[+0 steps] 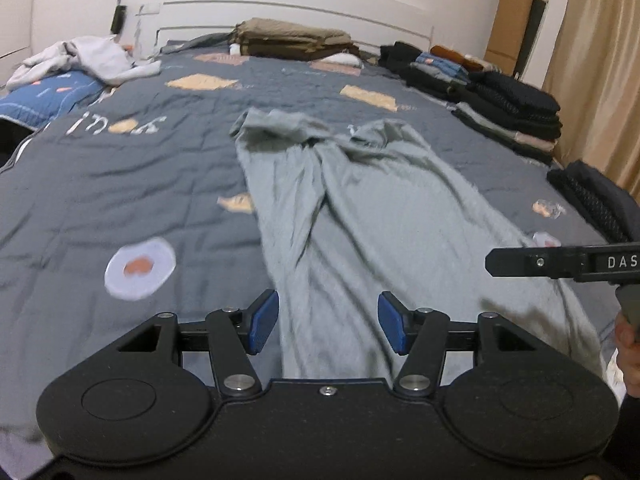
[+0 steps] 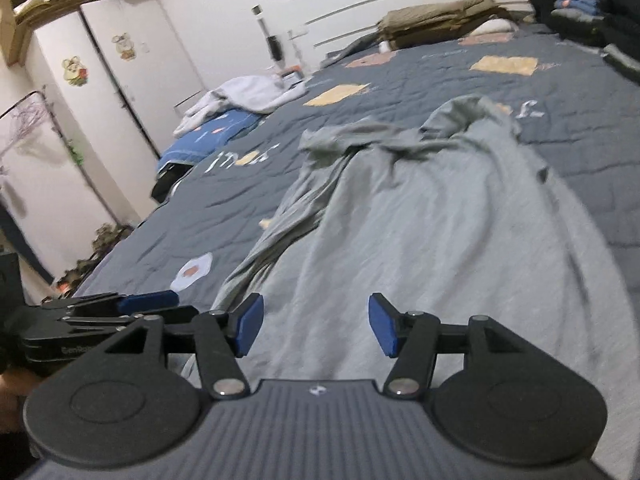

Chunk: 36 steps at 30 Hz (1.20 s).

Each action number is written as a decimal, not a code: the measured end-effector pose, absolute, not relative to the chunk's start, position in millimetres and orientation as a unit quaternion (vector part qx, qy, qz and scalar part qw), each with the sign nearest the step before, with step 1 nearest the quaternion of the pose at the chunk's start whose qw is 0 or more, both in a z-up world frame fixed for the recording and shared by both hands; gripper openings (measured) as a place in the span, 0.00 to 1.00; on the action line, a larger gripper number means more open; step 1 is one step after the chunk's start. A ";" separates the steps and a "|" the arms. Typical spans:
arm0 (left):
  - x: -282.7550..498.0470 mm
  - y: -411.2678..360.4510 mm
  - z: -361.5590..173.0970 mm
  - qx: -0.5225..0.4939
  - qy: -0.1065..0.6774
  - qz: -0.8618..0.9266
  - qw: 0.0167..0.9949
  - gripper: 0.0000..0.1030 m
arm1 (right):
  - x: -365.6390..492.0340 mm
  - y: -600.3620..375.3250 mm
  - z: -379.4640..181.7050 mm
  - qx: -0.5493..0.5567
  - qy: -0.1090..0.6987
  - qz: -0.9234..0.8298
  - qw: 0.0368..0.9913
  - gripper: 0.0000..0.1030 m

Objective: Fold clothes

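- Both grippers hang low at the near edge of the bed (image 1: 120, 184). The left gripper (image 1: 328, 326) and the right gripper (image 2: 316, 326) each have their fingers apart, holding nothing.
- The gray garment (image 1: 360, 220) lies straight ahead of both. It runs long, from the near edge toward the far edge.
- Its far end is bunched up.
- Folded piles (image 1: 516, 108) sit along the right edge.

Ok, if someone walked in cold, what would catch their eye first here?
Probably the rumpled grey garment spread lengthwise down the middle of the dark patterned bedspread. Next, the open left gripper and right gripper over its near end, then the folded dark clothes stacked along the bed's right edge.
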State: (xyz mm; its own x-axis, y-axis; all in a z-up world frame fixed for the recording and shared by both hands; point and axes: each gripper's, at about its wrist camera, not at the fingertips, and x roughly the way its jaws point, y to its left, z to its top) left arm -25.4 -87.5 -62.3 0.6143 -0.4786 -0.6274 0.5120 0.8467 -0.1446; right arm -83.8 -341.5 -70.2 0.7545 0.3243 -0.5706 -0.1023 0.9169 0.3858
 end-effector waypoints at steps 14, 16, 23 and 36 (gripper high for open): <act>-41.8 -58.4 -75.7 0.004 0.371 -0.281 0.885 0.51 | -96.3 -307.8 -75.5 0.169 0.323 0.149 0.919 0.57; -40.5 -55.4 -81.1 -0.005 0.387 -0.283 0.878 0.51 | -94.9 -306.3 -75.5 0.175 0.326 0.149 0.917 0.57; -44.6 -56.7 -97.6 0.005 0.415 -0.287 0.864 0.50 | -92.1 -306.8 -74.7 0.196 0.324 0.135 0.916 0.57; -52.5 -70.9 -114.0 0.042 0.427 -0.306 0.850 0.26 | -88.8 -306.3 -73.7 0.214 0.322 0.135 0.912 0.57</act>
State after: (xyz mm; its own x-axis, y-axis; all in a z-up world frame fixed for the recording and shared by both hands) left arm -52.5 -70.9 -114.0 0.4488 -0.4838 -0.7513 0.5560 0.8094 -0.1890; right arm -88.8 -306.3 -73.7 0.7564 0.3843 -0.5293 -0.1084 0.8716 0.4781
